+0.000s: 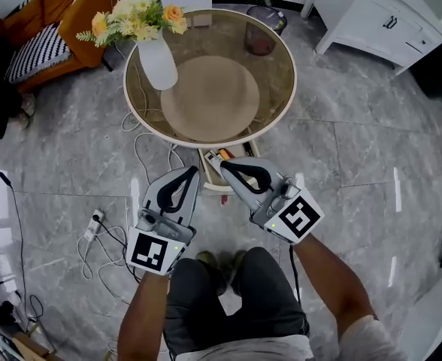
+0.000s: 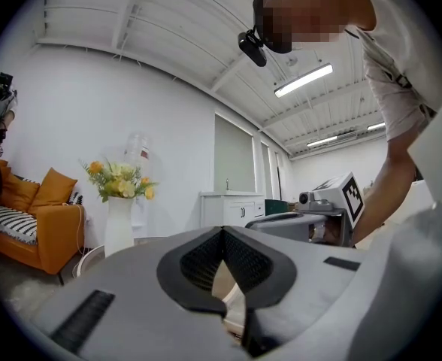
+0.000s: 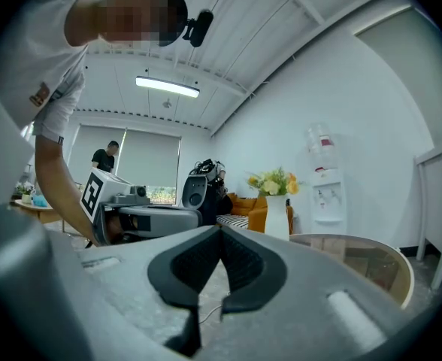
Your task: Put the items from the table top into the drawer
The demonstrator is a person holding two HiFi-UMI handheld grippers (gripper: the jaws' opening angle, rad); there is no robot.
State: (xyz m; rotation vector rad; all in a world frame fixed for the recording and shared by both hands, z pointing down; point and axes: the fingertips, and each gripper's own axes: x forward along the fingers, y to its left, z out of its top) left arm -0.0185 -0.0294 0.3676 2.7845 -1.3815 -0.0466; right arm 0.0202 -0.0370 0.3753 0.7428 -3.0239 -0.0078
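A round glass table (image 1: 277, 66) bears only a white vase (image 1: 158, 62) of yellow flowers (image 1: 134, 15). Under its near edge a small white drawer (image 1: 206, 168) stands pulled out, with an orange item inside, partly hidden by my right gripper. Both grippers hang side by side above the floor in front of the table. My left gripper (image 1: 193, 170) is shut with nothing between its fingers, its tips meeting in the left gripper view (image 2: 222, 229). My right gripper (image 1: 222, 164) is shut and empty too (image 3: 221, 229), over the drawer's front. The vase (image 2: 119, 224) shows left in the left gripper view.
An orange sofa (image 1: 63, 21) stands at the back left and a white cabinet (image 1: 379, 21) at the back right. A dark bin (image 1: 264, 28) sits behind the table. A power strip with cables (image 1: 93, 224) lies on the floor to the left. A person (image 3: 104, 156) stands far off.
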